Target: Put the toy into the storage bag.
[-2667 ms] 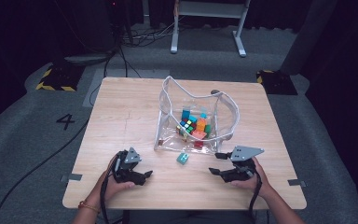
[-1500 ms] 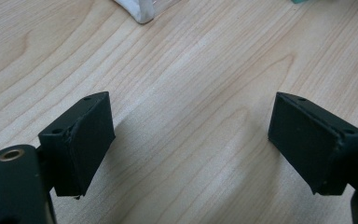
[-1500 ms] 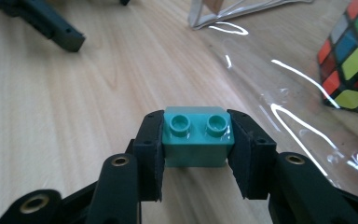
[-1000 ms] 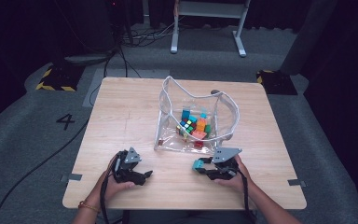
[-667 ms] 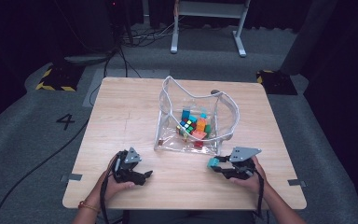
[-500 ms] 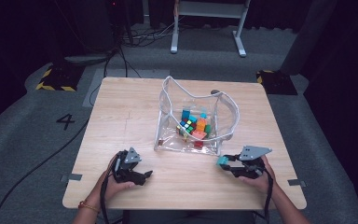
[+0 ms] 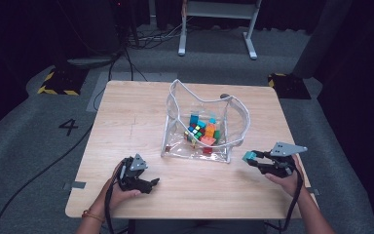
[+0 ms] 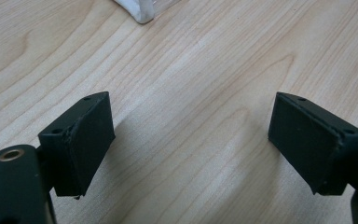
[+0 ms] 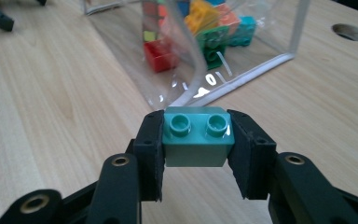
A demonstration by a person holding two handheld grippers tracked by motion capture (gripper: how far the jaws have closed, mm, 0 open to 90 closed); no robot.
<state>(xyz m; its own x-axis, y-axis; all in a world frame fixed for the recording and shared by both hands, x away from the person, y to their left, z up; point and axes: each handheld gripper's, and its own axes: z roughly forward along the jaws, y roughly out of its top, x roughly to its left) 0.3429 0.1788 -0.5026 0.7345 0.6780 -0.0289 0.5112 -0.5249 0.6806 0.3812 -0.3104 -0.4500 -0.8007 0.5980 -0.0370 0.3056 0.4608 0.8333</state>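
Teal brick pinched in the right gripper, studs up.

It is clamped between both jaws above the wooden table, just right of the clear bag of bricks; the left gripper rests spread apart, holding nothing.

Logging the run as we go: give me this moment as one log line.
right tongs: shut on teal two-stud plastic brick, beside clear plastic bag | left tongs: open, empty, over wooden table

Clear bag blocks table centre; sides free.
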